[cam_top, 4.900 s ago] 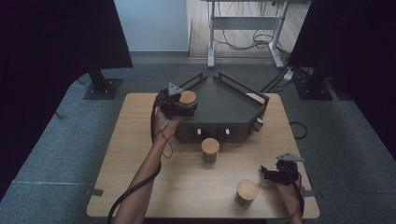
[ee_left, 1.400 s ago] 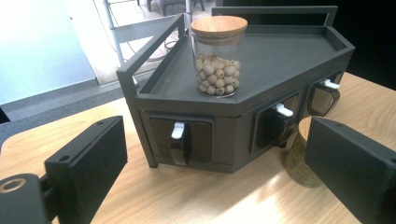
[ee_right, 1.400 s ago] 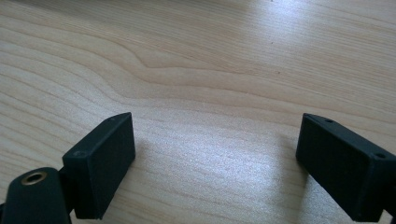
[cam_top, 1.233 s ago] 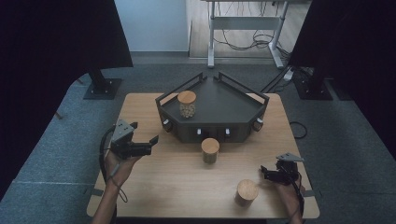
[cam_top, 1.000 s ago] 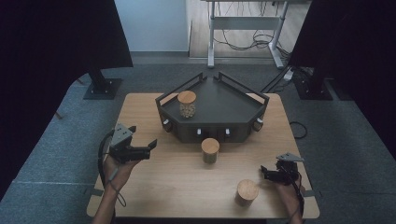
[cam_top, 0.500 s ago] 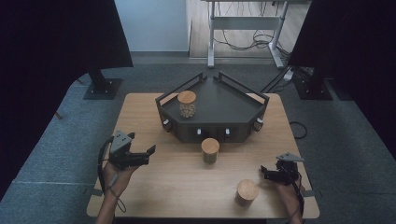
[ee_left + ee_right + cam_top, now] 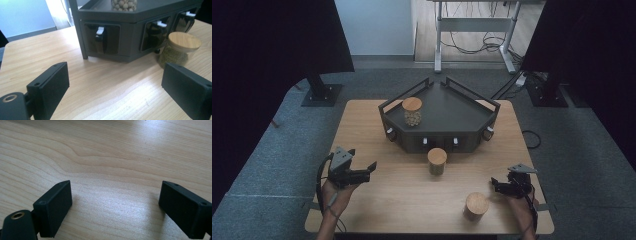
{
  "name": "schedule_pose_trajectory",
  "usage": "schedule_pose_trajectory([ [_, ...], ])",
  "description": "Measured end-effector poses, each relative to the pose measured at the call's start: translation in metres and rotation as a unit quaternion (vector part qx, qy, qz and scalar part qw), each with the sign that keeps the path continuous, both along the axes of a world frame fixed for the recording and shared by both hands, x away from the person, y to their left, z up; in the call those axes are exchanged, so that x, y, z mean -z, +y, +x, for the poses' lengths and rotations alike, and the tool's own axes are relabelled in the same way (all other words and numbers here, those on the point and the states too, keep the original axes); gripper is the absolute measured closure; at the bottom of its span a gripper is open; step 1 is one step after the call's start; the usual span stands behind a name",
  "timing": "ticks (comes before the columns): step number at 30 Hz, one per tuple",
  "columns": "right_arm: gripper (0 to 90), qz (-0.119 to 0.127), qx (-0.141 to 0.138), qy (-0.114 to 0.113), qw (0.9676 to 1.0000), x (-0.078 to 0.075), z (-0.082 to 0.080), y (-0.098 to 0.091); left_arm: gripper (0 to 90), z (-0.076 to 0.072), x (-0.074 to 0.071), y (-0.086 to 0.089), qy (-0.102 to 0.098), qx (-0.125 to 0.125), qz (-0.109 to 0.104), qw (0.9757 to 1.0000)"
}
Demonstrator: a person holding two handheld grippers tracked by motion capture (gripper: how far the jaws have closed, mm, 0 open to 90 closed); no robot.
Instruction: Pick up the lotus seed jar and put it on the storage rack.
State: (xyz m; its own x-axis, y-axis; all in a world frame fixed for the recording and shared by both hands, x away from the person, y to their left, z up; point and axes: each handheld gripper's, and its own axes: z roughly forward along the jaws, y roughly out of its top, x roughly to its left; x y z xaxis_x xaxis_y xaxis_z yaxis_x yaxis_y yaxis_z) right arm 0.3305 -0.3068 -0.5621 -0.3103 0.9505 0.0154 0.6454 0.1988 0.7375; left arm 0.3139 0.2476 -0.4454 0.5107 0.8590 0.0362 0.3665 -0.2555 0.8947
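A jar of pale beads [image 7: 412, 111] with a wooden lid stands on top of the dark grey angular stand [image 7: 447, 107]. A second lidded jar [image 7: 437, 161], with green contents, stands on the table just in front of the stand. A third jar [image 7: 476, 206] sits near the front right. My left gripper [image 7: 371, 167] hovers low over the table's front left and points toward the stand. Its jaws have just been closing a little and are still open, with nothing between them [image 7: 115, 85]. My right gripper [image 7: 494, 184] rests open beside the third jar, with bare wood between its jaws [image 7: 115, 207].
The stand's front [image 7: 130, 37] has small drawers with white tabs, and the green jar [image 7: 181, 48] is at its right. The wooden table [image 7: 402, 200] stands on grey carpet. Dark screens rise at both sides, and a desk frame [image 7: 472, 30] stands behind.
The left gripper has come away from the bead jar on the stand to the table's front left and has sunk lower there. The right gripper has kept still.
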Motion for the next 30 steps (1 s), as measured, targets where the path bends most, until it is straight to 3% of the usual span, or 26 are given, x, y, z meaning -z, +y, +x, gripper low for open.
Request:
schedule_pose_trajectory([
  [30, 11.0, 0.0, 0.0, 0.0, 1.0, 0.0, 0.0, 0.0, 4.3, -0.011, 0.043, 0.002, 0.034, -0.011, 0.014, 0.9993],
])
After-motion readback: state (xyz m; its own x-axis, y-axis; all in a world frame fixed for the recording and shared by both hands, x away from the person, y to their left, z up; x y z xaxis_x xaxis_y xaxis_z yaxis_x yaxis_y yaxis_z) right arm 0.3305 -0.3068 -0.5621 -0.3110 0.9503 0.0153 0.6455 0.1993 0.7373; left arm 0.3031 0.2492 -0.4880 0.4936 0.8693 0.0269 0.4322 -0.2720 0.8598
